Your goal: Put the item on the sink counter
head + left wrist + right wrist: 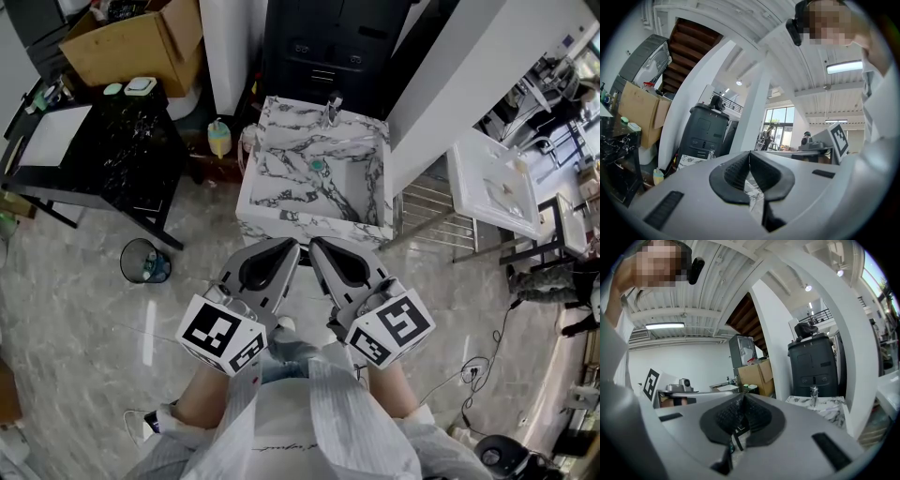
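Grey left tool (291, 247) and right tool (315, 244) both sit clenched on nothing, near the marble sink (281, 217)

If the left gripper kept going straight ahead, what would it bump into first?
Probably the front edge of the marble sink. The left gripper points at it with nothing visible between, though the depth is hard to judge.

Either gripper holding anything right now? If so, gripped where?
Nothing is held. The left gripper and right gripper each have jaws closed tip to tip, with nothing between them.
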The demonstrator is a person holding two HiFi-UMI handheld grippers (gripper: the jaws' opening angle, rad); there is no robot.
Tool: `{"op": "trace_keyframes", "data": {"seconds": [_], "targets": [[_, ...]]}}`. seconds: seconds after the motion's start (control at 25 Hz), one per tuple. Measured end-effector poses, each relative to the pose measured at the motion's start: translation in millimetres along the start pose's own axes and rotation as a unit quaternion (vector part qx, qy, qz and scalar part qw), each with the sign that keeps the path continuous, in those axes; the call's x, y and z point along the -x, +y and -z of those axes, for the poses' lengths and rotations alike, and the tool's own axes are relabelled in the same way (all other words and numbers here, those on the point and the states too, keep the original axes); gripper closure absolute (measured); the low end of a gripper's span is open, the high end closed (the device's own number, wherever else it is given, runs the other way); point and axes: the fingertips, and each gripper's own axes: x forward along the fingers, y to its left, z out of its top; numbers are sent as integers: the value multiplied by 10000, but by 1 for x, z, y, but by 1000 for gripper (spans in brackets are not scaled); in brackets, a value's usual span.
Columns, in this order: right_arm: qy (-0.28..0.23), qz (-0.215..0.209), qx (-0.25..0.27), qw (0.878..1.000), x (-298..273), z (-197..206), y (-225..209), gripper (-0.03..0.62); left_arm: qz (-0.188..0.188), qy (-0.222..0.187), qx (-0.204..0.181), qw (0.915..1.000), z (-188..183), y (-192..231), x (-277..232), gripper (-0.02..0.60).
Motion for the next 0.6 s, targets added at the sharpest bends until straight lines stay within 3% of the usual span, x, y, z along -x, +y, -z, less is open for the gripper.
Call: {"op": "trace_keyframes", "data": {"seconds": [0.6], "targets": [[-7, 31, -73, 10000, 3, 4, -10, 585, -65, 37, -48, 10000, 3, -3, -7, 565]]}}
